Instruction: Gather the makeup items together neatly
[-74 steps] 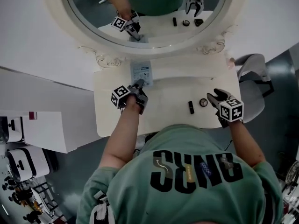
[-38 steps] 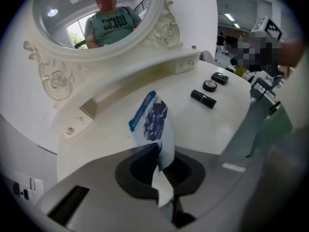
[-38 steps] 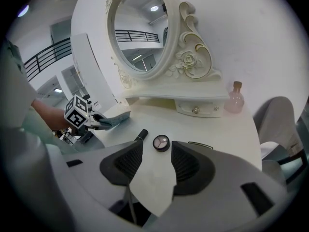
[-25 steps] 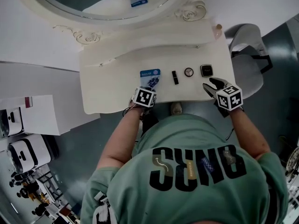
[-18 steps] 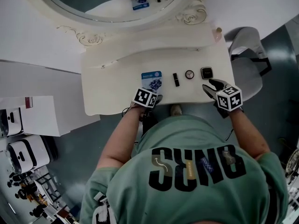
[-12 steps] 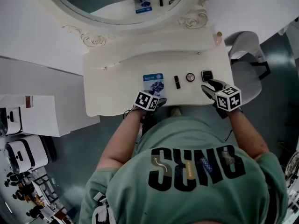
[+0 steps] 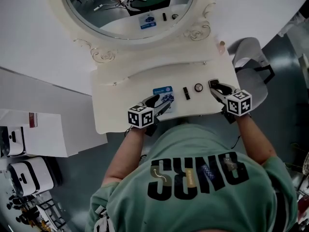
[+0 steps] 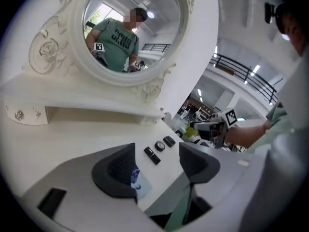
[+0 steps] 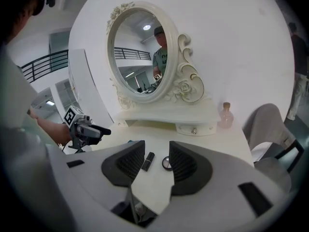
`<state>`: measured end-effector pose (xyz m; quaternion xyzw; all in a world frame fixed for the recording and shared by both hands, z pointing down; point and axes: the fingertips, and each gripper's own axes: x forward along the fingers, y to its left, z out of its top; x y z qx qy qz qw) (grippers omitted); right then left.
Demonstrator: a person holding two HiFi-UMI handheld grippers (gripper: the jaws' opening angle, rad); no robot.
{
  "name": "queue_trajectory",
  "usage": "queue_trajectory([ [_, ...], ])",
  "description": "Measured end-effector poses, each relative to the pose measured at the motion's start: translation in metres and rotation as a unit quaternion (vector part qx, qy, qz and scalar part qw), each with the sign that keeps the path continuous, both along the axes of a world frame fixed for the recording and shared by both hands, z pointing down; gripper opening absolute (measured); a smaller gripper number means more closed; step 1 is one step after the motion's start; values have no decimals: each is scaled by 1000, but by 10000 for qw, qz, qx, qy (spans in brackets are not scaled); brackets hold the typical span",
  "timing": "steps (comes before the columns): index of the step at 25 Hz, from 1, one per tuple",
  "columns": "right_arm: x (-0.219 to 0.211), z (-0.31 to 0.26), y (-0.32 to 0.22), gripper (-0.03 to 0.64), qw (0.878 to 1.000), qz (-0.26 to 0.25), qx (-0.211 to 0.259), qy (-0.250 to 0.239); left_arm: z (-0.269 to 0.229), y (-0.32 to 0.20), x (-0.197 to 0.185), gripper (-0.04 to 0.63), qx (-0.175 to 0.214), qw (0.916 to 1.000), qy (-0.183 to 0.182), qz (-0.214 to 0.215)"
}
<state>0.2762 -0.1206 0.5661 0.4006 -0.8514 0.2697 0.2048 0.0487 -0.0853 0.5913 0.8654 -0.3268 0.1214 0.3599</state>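
A person in a green shirt is stretching both forearms forward over the near edge of a cream worktop (image 7: pixel 116 100). The left claw (image 7: pixel 161 103) is pointing forward and to the right. Its jaws are standing wide apart but closing, and are gripping nothing. A flat blue packet (image 7: pixel 163 94) is lying by one jaw, long side running near to far. To its right a black lipstick (image 7: pixel 186 93) is lying, also pointing near to far. After it are sitting a round compact (image 7: pixel 198 87) and a square compact (image 8: pixel 169 140), making one row. The right claw (image 7: pixel 217 86) is hovering at the row's right end, its jaws partly apart, closing and holding nothing. An oval mirror (image 7: pixel 130 8) is standing behind. A second ago the left claw was shut at the packet's near edge.
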Motion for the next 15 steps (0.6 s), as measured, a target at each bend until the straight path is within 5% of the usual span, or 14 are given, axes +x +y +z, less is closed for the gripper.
queue_trajectory([
  [7, -13, -45, 15, 80, 9966, 576, 554, -223, -53, 9, -28, 97, 801, 9956, 491, 71],
  [15, 22, -73, 20, -5, 9940, 587, 865, -334, -98, 25, -27, 9, 1626, 9832, 634, -541],
])
